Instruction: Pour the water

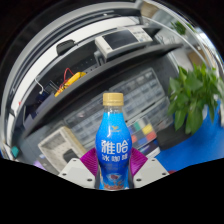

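A cluttered office lies behind, with a desk (95, 85) carrying a boxy grey machine (122, 41) and loose orange cables (66, 80). A leafy green plant (193, 92) stands off to one side, above a blue surface (185, 155).

In the gripper view, a blue drinks bottle (113, 145) with a pale yellow cap (113, 99) stands upright between the two fingers of the gripper (113, 172). It appears tilted with the whole scene, since the camera is canted. The fingers (77, 170) sit tight against the bottle's lower body on either side, with no gap showing, so the claw looks pinched onto the bottle.

The cap is on the bottle, so no water can come out yet; by my judgement the pour itself has not begun, and no cup or glass to pour into is in sight.

The risks from here are these. The grip is low on a tall, smooth bottle, so tipping it could let it twist or slide in the fingers. Squeezing harder might dent the soft plastic. Pouring without a visible cup could wet the desk.
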The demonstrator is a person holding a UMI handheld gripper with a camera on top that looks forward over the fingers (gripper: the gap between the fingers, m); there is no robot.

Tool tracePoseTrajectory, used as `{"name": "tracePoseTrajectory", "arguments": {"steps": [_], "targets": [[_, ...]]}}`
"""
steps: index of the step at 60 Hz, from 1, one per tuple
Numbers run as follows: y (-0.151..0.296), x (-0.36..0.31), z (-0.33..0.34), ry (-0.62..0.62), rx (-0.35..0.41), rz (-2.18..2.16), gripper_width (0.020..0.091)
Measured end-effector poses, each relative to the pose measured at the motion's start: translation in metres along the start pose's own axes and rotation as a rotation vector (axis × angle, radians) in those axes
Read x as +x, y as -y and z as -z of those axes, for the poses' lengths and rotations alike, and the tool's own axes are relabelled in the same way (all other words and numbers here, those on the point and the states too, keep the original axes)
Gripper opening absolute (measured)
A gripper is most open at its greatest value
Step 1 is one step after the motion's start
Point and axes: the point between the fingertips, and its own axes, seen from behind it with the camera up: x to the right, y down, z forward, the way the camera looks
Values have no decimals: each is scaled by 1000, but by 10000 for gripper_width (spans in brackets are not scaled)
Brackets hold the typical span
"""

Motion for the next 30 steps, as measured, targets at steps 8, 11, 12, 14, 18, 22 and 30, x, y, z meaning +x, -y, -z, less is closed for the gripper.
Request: {"name": "tracePoseTrajectory", "arguments": {"steps": [8,11,12,14,18,22,30], "targets": [[1,58,-7,-81,-14,267,386],[-11,75,-12,-84,-31,332,384],[-11,83,-15,-86,-40,348,385],[-15,91,-17,-85,-48,372,385],[-28,108,-21,-85,-67,413,383],[-40,125,-26,-99,-92,461,384],[-62,147,-32,-104,-96,512,384]]}}
